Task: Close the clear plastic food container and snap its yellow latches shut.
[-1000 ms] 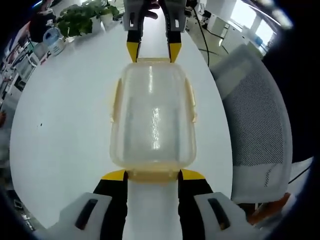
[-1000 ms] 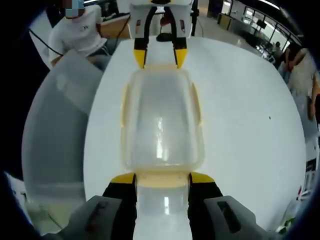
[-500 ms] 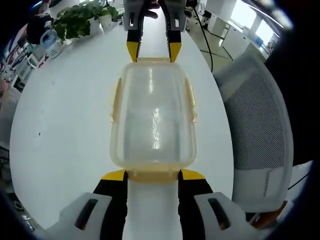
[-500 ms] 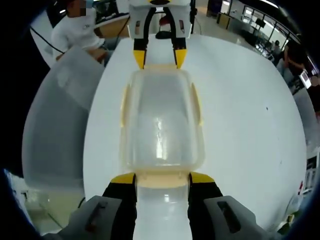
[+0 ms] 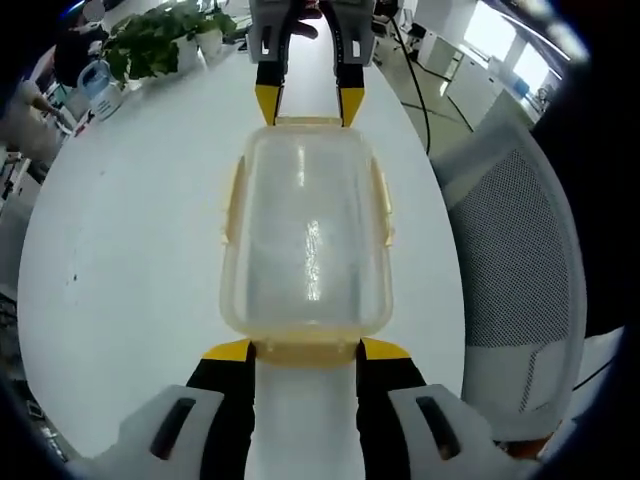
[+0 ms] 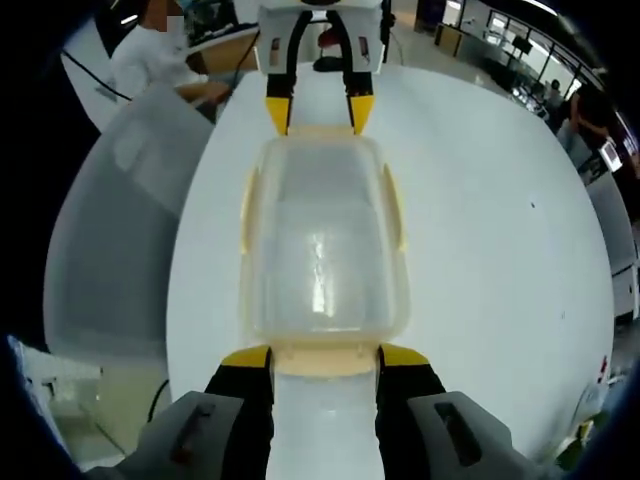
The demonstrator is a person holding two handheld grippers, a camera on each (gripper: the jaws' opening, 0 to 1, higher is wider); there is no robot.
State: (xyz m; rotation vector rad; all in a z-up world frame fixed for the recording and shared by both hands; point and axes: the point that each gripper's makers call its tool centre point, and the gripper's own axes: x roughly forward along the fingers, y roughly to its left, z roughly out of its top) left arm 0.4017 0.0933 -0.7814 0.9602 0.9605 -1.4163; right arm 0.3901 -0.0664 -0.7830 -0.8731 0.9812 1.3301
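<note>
Bracketing container (image 5: 305, 240) end latches | left gripper (image 5: 305, 350) fingers wide | right gripper (image 6: 325, 357) fingers wide

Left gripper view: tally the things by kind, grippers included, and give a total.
Grippers: 2, the left gripper and the right gripper
Clear food container: 1
White table: 1
Mesh chair: 1
Potted plant: 1
Total: 6
</note>
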